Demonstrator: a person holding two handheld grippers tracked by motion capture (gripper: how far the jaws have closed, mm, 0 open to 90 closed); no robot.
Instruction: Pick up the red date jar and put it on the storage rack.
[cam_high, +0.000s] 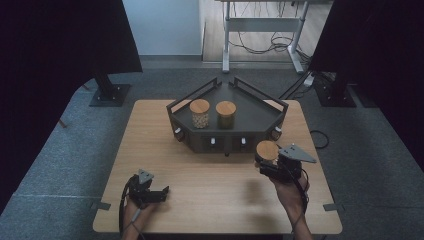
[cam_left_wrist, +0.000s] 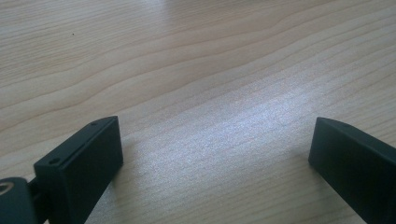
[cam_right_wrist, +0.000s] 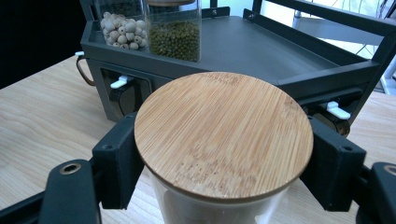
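Right gripper (cam_high: 270, 161), lower right of the high view, fingers clamped on a bamboo-lidded jar (cam_high: 267, 150) — forearm reaching up-frame. Left gripper (cam_high: 162, 192), lower left, rests on the worktop (cam_high: 210, 195) — fingers wide, empty.

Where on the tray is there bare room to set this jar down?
The tray is bare right of the green-bean jar, out to its right rail. Its left-rear part is crowded by that jar and the pale-bead jar. The right gripper holds the lidded jar.

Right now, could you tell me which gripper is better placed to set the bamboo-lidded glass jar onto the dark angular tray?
Right. The right gripper is shut on the bamboo-lidded glass jar, just beside the dark angular tray. The left gripper is open over bare wooden table, farther away.
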